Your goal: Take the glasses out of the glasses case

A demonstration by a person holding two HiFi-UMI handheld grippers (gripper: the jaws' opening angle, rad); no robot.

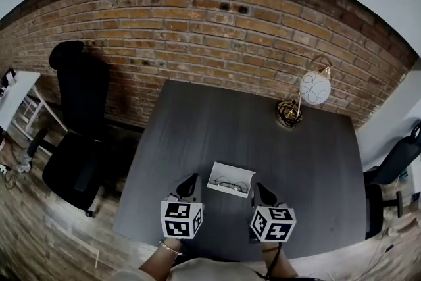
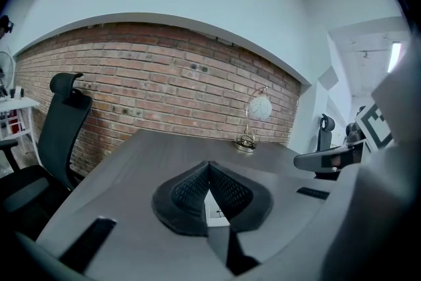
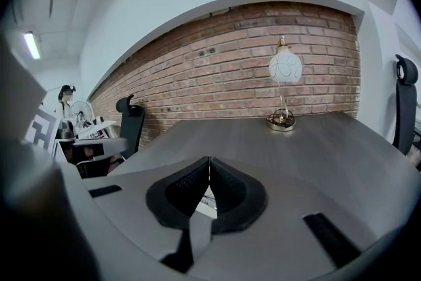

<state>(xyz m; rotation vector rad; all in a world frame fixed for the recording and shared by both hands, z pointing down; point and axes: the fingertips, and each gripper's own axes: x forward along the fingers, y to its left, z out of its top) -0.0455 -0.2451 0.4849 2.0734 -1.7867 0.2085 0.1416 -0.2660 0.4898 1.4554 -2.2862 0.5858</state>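
Nearest you, the left tongs (image 1: 191, 182) and right tongs (image 1: 261, 191) hung over the near edge of the worktop (image 1: 217, 122), marker cubes facing up. In the left gripper view the left tongs were fully closed, pad tips touching, and held nothing. The right gripper view showed the same for the right tongs: pressed together and empty. In both views a sliver of white showed under the tips, probably the case.

Just past the tips, between the two tongs, the white glasses case (image 1: 224, 172) sat on the worktop and looked open. The glasses (image 1: 231, 186) lay inside it, dark thin frame, apparently folded. Neither tongs touched the case or the glasses. Each was just beside it, one either side.

Progress, as I judged it: the case was already open, so access was done. The glasses were not yet out and not yet gripped. You'd have needed to open one tongs, pinch the frame, lift it clear and set it on the worktop, perhaps steadying the case with the other. So almost all of the task was left.

Farther off, the worktop was bare up to a table lamp (image 1: 309, 92) with a white globe shade near the far right corner. An office chair (image 1: 79, 128) stood off the left side, and a brick wall (image 1: 197, 29) ran behind.
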